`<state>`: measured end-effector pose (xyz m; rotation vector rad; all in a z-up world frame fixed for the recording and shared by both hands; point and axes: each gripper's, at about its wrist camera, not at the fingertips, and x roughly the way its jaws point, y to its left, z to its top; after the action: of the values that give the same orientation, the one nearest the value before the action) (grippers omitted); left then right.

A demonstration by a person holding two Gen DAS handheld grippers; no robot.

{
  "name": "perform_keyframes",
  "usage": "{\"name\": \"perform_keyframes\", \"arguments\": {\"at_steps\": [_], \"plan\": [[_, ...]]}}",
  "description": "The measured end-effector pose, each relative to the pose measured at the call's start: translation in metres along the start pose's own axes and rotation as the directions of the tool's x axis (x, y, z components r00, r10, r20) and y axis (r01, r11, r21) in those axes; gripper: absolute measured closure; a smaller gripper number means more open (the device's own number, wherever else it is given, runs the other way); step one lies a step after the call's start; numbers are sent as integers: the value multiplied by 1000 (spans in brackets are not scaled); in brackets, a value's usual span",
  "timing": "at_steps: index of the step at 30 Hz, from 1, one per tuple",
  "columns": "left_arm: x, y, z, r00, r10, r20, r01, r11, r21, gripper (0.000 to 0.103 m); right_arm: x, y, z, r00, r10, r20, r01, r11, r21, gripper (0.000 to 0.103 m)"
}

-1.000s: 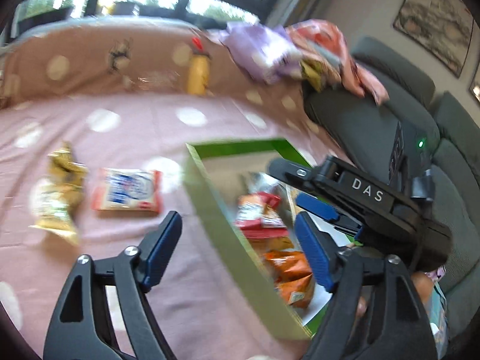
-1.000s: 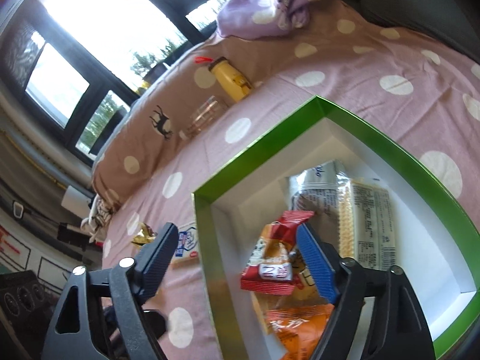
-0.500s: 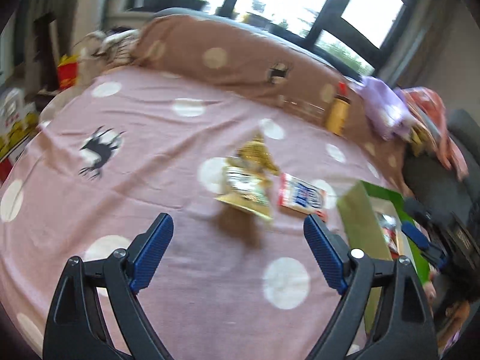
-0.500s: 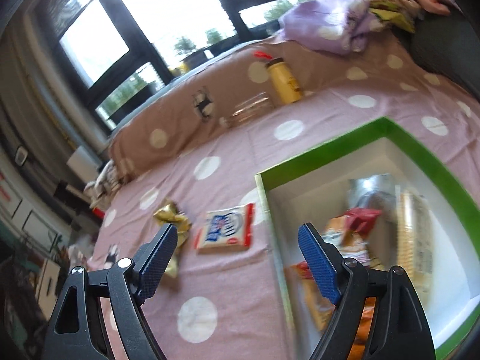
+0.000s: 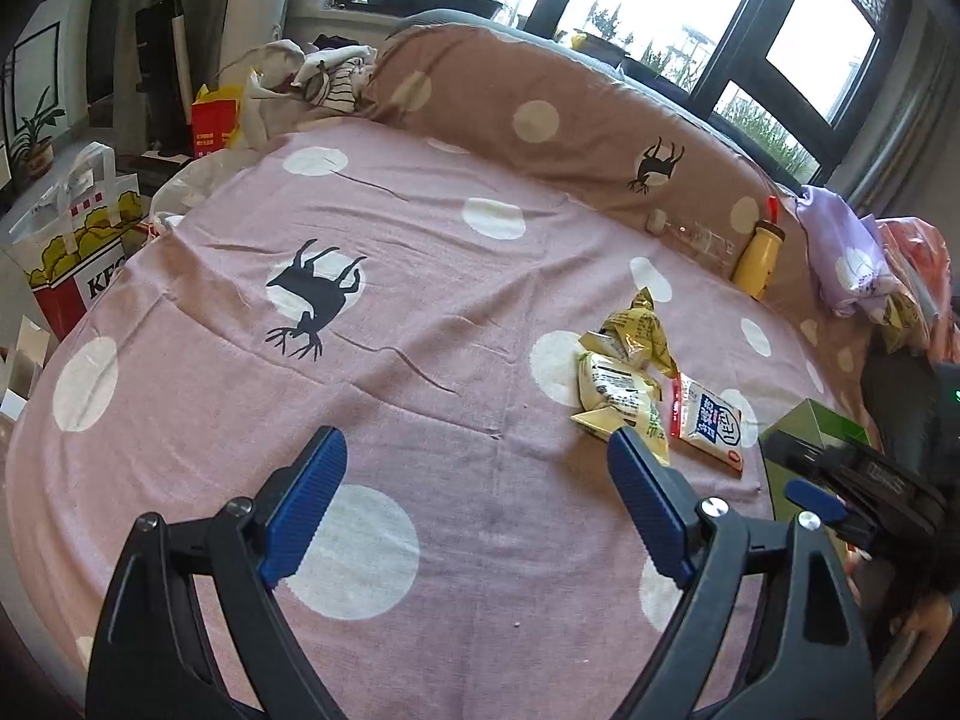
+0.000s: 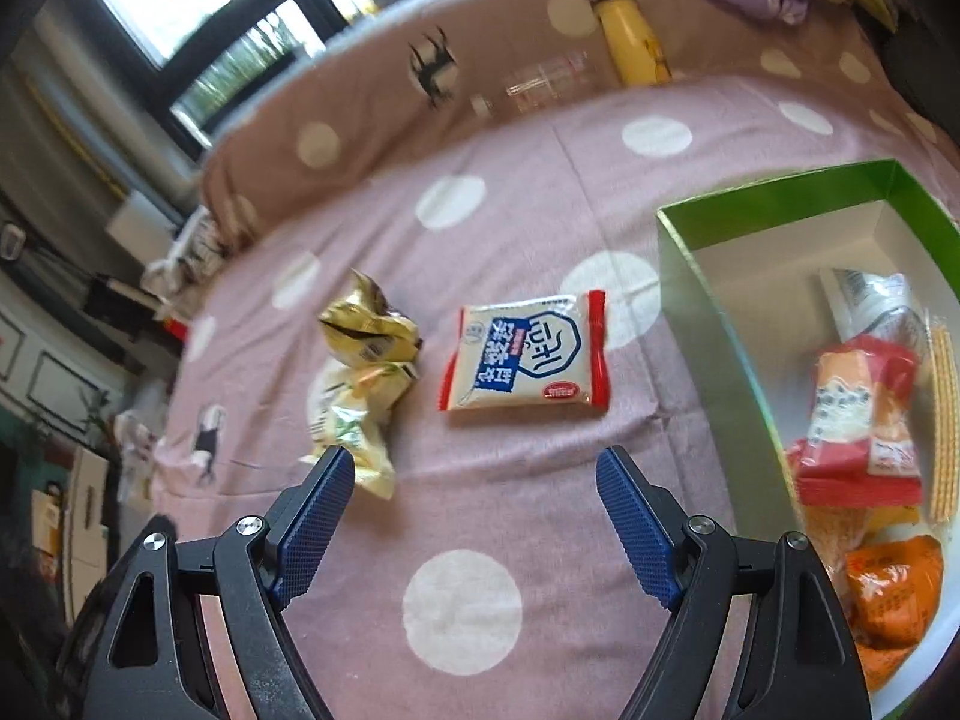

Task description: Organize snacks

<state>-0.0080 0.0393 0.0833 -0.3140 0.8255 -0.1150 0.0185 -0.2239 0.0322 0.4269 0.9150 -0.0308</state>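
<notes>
A green box (image 6: 690, 276) with a white inside holds red (image 6: 858, 420) and orange (image 6: 894, 594) snack packs. On the pink spotted cloth lie a white, red and blue pack (image 6: 525, 357) and two yellow packs (image 6: 360, 384), left of the box. My right gripper (image 6: 474, 510) is open and empty, just short of the white pack. My left gripper (image 5: 480, 498) is open and empty over bare cloth, with the yellow packs (image 5: 624, 372), the white pack (image 5: 711, 420) and the box corner (image 5: 822, 420) to its right. The right gripper also shows in the left wrist view (image 5: 852, 492).
A yellow bottle (image 6: 630, 42) and a clear glass (image 6: 540, 81) lie against the brown spotted bolster (image 5: 540, 114) at the back. A purple cloth bundle (image 5: 846, 252) sits at the far right. Bags and a KFC carton (image 5: 78, 276) stand off the left edge.
Both grippers have swung left, away from the box. The right one now faces the white pack on the cloth. The left one now faces bare cloth.
</notes>
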Motion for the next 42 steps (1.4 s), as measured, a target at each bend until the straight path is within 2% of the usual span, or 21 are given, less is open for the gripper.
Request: {"name": "perform_keyframes", "arguments": {"at_steps": [2, 8, 12, 13, 15, 20, 22, 24, 26, 30, 34, 39, 42], "plan": [[1, 0, 1, 1000, -12, -7, 12, 1000, 3, 14, 19, 7, 12, 997, -68, -39, 68, 998, -3, 20], [6, 2, 2, 1000, -12, -24, 12, 1000, 2, 14, 65, 21, 43, 979, -184, -87, 181, 983, -42, 20], [9, 3, 2, 999, -12, -38, 12, 1000, -2, 14, 83, 21, 50, 933, -353, -77, 343, 933, -112, 20], [9, 3, 2, 999, -12, -40, 12, 1000, -2, 14, 88, 21, 50, 927, -365, -83, 353, 927, -127, 20], [10, 2, 2, 999, -11, -43, 11, 1000, 2, 14, 96, 16, 51, 931, -352, -99, 340, 933, -120, 11], [10, -4, 0, 999, -3, -48, 4, 1000, 30, 14, 100, 8, 49, 939, -333, -91, 323, 940, -110, 9], [11, -6, -1, 999, -1, -50, 3, 999, 37, 14, 99, 8, 45, 943, -323, -85, 311, 941, -131, 12], [11, -6, -1, 999, -1, -54, 3, 999, 41, 14, 94, 13, 42, 949, -308, -69, 294, 942, -160, 31], [12, -6, -1, 998, -1, -57, 3, 999, 41, 14, 87, 10, 35, 959, -274, -78, 257, 951, -174, 37], [13, -6, -2, 998, 1, -66, 1, 999, 40, 14, 70, 3, 10, 974, -203, -95, 182, 963, -197, 39], [15, -8, -4, 997, 9, -77, -5, 999, 44, 14, 47, -1, -16, 987, -96, -131, 72, 982, -172, 39], [18, -15, -8, 995, 5, -100, 2, 998, 63, 14, 29, 7, -53, 979, 38, -201, -77, 979, -188, 39], [20, -21, -12, 993, 3, -116, 6, 997, 83, 14, 25, 14, -68, 974, 64, -219, -109, 973, -202, 35]]}}
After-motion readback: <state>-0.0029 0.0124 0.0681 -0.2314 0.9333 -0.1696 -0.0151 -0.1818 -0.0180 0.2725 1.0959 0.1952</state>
